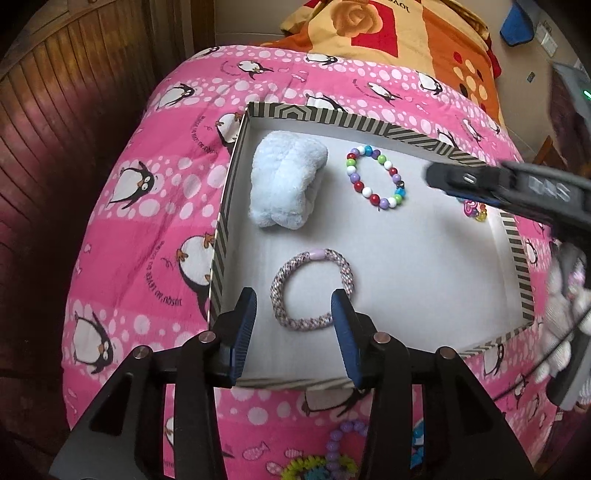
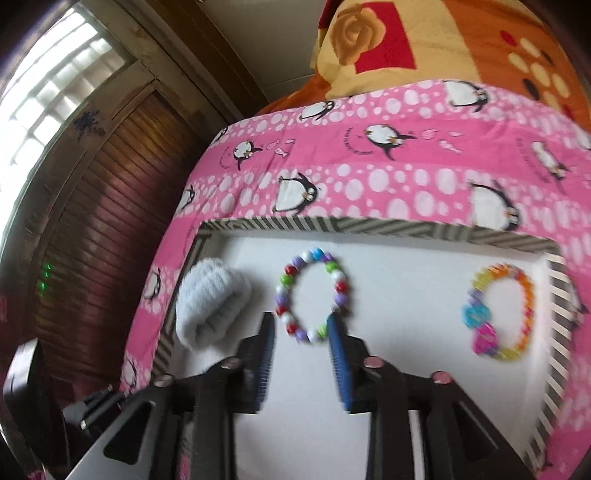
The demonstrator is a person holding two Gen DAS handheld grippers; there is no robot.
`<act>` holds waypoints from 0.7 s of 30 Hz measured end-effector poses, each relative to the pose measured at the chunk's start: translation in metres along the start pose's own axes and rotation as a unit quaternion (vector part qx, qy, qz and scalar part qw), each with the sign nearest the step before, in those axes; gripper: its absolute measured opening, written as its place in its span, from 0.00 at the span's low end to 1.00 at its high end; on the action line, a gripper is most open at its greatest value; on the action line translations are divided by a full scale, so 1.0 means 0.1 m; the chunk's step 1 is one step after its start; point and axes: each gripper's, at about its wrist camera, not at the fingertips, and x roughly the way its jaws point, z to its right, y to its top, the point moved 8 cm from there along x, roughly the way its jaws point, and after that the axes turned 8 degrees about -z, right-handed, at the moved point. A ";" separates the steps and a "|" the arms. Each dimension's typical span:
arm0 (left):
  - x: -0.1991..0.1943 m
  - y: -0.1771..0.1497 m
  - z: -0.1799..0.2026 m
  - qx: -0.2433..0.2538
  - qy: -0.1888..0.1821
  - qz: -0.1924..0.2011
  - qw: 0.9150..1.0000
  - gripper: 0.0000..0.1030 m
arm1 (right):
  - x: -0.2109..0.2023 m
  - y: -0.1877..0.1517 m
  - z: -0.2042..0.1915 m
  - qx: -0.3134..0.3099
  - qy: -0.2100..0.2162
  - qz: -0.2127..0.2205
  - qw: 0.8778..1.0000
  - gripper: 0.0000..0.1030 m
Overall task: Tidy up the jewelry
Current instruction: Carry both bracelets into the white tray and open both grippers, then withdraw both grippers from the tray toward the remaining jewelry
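A shallow striped box (image 1: 399, 130) with a white floor lies on the pink penguin blanket. In it are a braided pink-grey band (image 1: 311, 290), a multicoloured round-bead bracelet (image 1: 375, 177) (image 2: 313, 297), a fluffy pale-blue scrunchie (image 1: 286, 184) (image 2: 212, 304) and a bright orange-pink charm bracelet (image 2: 498, 308), mostly hidden in the left wrist view (image 1: 474, 210). My left gripper (image 1: 294, 302) is open and empty, its fingers either side of the braided band. My right gripper (image 2: 301, 325) is open and empty above the box floor, just in front of the bead bracelet; it also shows in the left wrist view (image 1: 432, 177).
More jewelry lies on the blanket in front of the box: a purple bead bracelet (image 1: 345, 439) and a green-yellow coil piece (image 1: 314, 467). A wooden panelled wall (image 1: 74, 147) runs along the left. An orange floral quilt (image 1: 388, 29) lies behind the box.
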 end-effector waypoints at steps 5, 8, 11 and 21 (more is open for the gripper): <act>-0.13 -0.09 0.05 0.000 0.014 0.012 1.000 0.40 | -0.34 -0.33 0.03 -0.012 -0.017 0.007 1.000 0.33; -0.24 -0.19 0.10 0.004 0.022 0.016 1.000 0.40 | -0.56 -0.53 0.09 -0.006 -0.020 0.015 1.000 0.33; -0.33 -0.27 0.14 0.005 0.024 0.021 0.999 0.40 | -0.77 -0.77 0.18 0.003 -0.023 0.026 0.999 0.34; -0.64 -0.64 0.36 0.009 0.035 0.041 0.999 0.41 | -1.14 -1.56 0.36 0.014 -0.052 0.042 0.998 0.38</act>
